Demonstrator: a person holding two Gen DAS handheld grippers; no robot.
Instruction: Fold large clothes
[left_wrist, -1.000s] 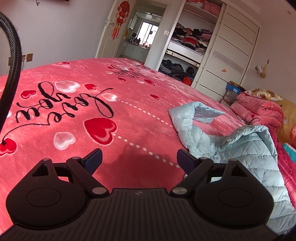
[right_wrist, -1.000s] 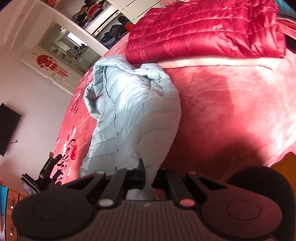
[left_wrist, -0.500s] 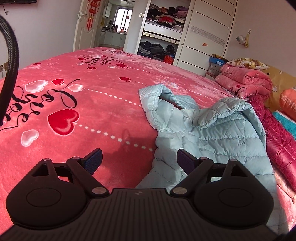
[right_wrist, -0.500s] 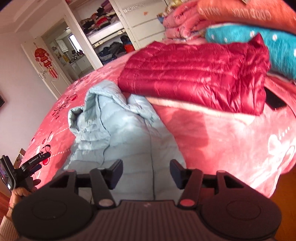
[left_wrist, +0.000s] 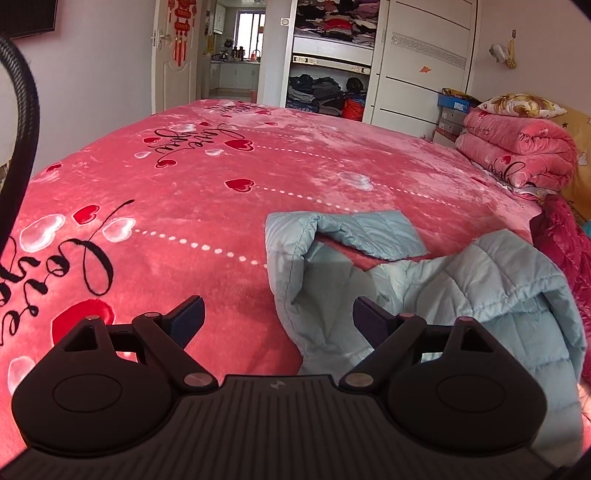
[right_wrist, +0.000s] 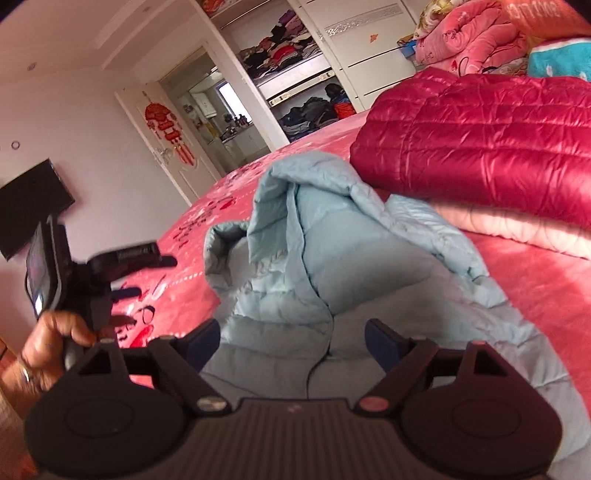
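Note:
A light blue quilted down jacket (left_wrist: 461, 291) lies crumpled on the pink heart-print bed cover (left_wrist: 221, 192); one sleeve reaches toward the bed's middle. My left gripper (left_wrist: 277, 319) is open and empty, just above the sleeve's near edge. In the right wrist view the jacket (right_wrist: 332, 273) lies bunched in front of my right gripper (right_wrist: 291, 339), which is open and empty over the jacket's lower part. The left gripper (right_wrist: 122, 266) shows at the left of that view, held in a hand.
A folded red down jacket (right_wrist: 480, 147) lies on the bed right of the blue one. Folded pink quilts (left_wrist: 517, 147) are stacked at the bed's far right. An open wardrobe (left_wrist: 325, 59) and a doorway stand beyond the bed.
My right gripper has let go of the jacket's edge and opened. My left gripper has swung right, toward the jacket's sleeve.

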